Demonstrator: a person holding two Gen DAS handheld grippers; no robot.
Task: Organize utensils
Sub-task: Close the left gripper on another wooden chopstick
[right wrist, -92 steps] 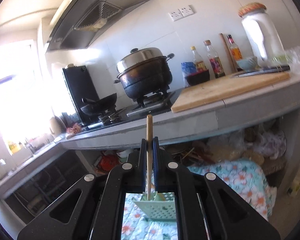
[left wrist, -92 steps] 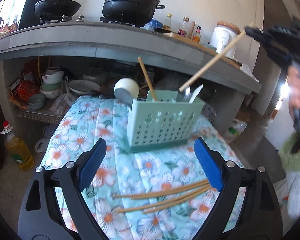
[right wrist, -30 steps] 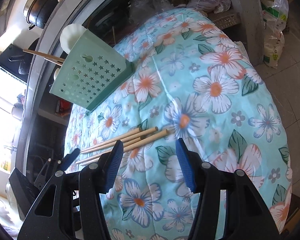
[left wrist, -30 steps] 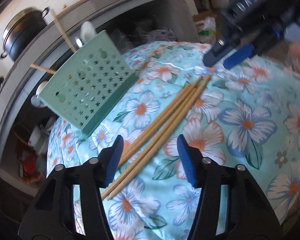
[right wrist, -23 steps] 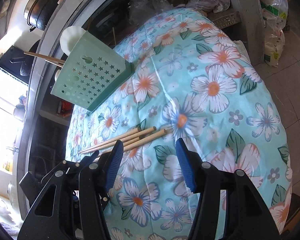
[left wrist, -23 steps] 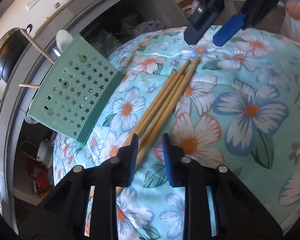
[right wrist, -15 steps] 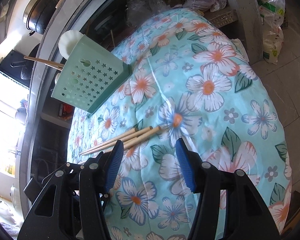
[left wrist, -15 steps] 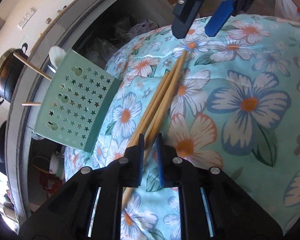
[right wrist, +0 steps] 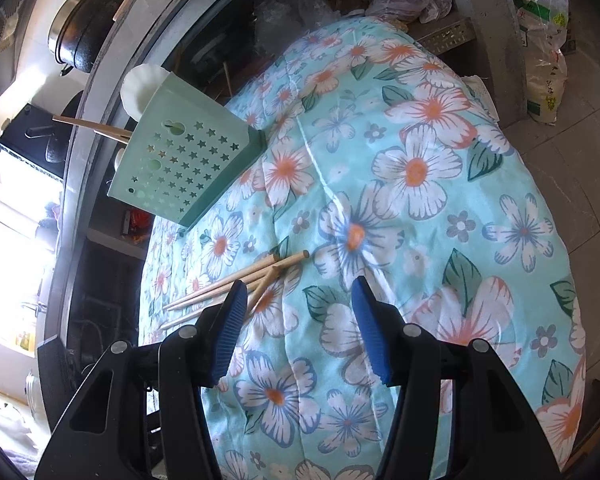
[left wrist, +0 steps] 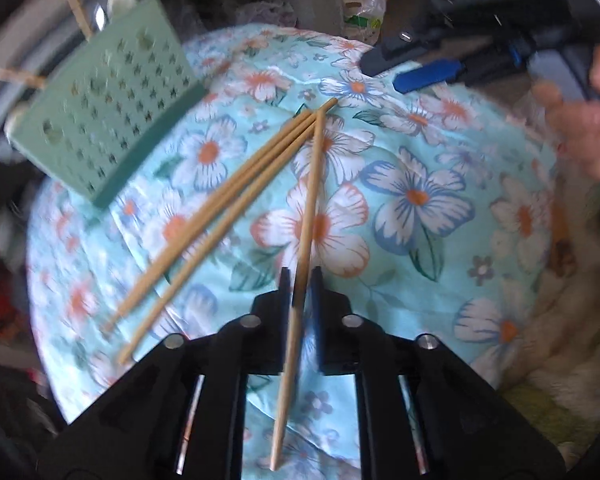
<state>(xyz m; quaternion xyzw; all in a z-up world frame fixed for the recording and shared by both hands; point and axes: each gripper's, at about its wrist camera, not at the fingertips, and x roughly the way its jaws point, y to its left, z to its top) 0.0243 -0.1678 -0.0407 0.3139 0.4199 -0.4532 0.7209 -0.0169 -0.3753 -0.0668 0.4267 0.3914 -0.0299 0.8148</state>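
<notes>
Nearest us, our left gripper (left wrist: 299, 280) is clenched on one chopstick (left wrist: 307, 216), which runs from behind the jaws out over the flowered cloth (left wrist: 416, 200) to its far tip by the other sticks. Just left of it, two loose chopsticks (left wrist: 220, 216) lie side by side on the cloth, slanting from near left to far right, their far ends meeting the held one's tip. Our right gripper (right wrist: 298, 324) hangs above the cloth with its jaws released and nothing between them, the chopstick ends just beyond its left finger. Farther off on the left, the green holder (right wrist: 184, 160) stands on the cloth with chopsticks (right wrist: 90, 126) poking from its top, and beyond it a black pot (right wrist: 86, 24) sits on the counter
</notes>
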